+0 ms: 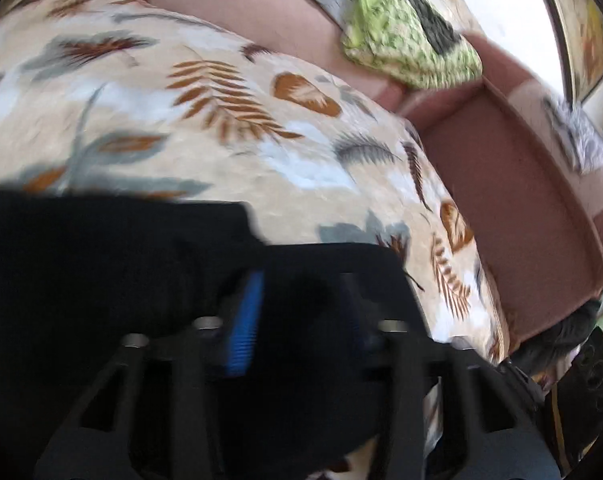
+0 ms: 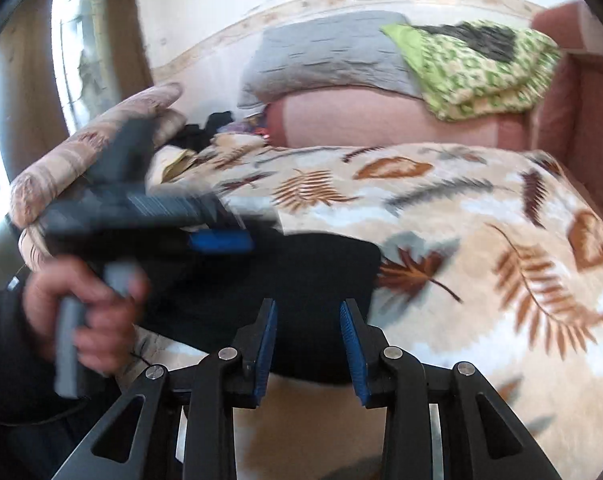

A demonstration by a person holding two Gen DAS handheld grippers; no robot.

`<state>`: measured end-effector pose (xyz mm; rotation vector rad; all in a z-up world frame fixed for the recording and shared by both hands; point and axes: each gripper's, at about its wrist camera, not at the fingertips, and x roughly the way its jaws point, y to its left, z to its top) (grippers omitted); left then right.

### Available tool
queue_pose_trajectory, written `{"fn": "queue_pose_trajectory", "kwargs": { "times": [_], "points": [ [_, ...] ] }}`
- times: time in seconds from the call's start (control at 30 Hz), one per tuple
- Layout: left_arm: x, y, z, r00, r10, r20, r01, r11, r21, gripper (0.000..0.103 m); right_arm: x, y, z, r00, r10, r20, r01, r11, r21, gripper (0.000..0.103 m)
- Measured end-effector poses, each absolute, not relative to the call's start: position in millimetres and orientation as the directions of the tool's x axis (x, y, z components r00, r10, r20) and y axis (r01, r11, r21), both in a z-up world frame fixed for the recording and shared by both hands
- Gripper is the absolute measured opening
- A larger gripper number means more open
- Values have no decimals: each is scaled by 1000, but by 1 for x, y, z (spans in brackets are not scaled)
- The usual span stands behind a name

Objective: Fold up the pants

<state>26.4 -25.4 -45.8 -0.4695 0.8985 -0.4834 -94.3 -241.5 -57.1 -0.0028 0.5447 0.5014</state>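
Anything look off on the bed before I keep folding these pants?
Nothing spilled or damaged. The black pants lie folded on the leaf-print blanket. Only oddity: loose clothes heaped at the blanket's far left corner. Both views are motion-blurred.

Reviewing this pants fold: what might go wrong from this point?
1. The right claw stands open around the edge of the black pants; closing may catch the leaf-print blanket too.
2. In the left wrist view the dark cloth hides the left claw tips, so its hold is unclear; cloth may slip and spoil the fold.
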Motion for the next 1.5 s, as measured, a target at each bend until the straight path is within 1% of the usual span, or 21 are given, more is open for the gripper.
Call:
{"fn": "queue_pose_trajectory", "kwargs": {
  "times": [0.03, 0.1, 0.13, 0.17, 0.3, 0.37, 0.43, 0.5, 0.57, 0.6, 0.63, 0.7, 0.93, 0.97, 1.03, 1.1, 1.17, 1.23, 1.3, 1.4, 1.5],
  "points": [
    [25, -21, -45, 527, -591, -611, 190, 783, -593, 30, -90, -238, -61, 725, 464, -509, -474, 872, 121, 32],
    [25, -20, -44, 518, -595, -615, 186, 780, -598, 30, -71, -230, -85, 663, 442, -604, -473, 873, 119, 33],
    [24, -18, -46, 524, -598, -607, 190, 777, -601, 30, -66, -231, -96, 659, 445, -607, -460, 876, 144, 33],
    [23, -18, -46, 529, -599, -601, 189, 773, -606, 30, -68, -236, -95, 670, 467, -577, -453, 873, 180, 33],
    [16, -18, -46, 554, -591, -586, 157, 766, -623, 30, -69, -248, -78, 652, 518, -553, -456, 851, 260, 32],
    [15, -18, -45, 563, -585, -583, 147, 765, -626, 30, -65, -248, -56, 727, 485, -486, -437, 873, 218, 32],
    [17, -21, -45, 566, -582, -584, 150, 769, -622, 30, -47, -246, -44, 774, 427, -468, -394, 903, 173, 32],
    [17, -20, -46, 563, -588, -580, 150, 763, -629, 30, -25, -244, -49, 782, 399, -479, -376, 915, 148, 32],
    [19, -18, -48, 553, -599, -579, 138, 751, -645, 30, 0, -235, -76, 725, 387, -570, -378, 915, 140, 33],
    [19, -16, -49, 555, -604, -572, 136, 744, -655, 30, 6, -233, -90, 704, 383, -597, -380, 915, 139, 33],
    [19, -15, -49, 554, -608, -569, 135, 740, -659, 30, 6, -235, -89, 713, 391, -582, -381, 913, 147, 33],
    [19, -16, -48, 553, -606, -572, 138, 743, -655, 30, 6, -237, -85, 707, 394, -587, -375, 913, 161, 33],
    [16, -8, -41, 549, -628, -552, 171, 731, -661, 30, 3, -233, -88, 740, 363, -566, -366, 924, 113, 33],
    [11, -4, -33, 564, -608, -558, 177, 749, -638, 33, 1, -232, -88, 745, 358, -563, -366, 925, 104, 33],
    [-11, 18, -9, 618, -592, -517, 180, 747, -640, 43, -4, -230, -84, 764, 334, -552, -351, 933, 79, 34],
    [-41, 50, 14, 691, -569, -446, 191, 739, -646, 64, -11, -231, -79, 790, 300, -534, -316, 947, 63, 33],
    [-69, 79, 24, 762, -504, -406, 168, 760, -628, 71, -22, -237, -69, 815, 307, -492, -282, 951, 126, 33],
    [-95, 116, 24, 818, -426, -386, 111, 776, -621, 71, -32, -240, -59, 823, 329, -462, -281, 944, 171, 33],
    [-113, 151, 12, 838, -384, -387, 39, 750, -660, 71, -39, -239, -53, 826, 335, -453, -296, 942, 157, 33],
    [-135, 186, -8, 844, -377, -380, -53, 647, -761, 71, -45, -231, -51, 820, 346, -456, -323, 937, 131, 33],
    [-146, 195, -26, 846, -352, -401, -140, 579, -803, 71, -47, -220, -55, 809, 358, -466, -340, 932, 126, 33]
  ]
}}
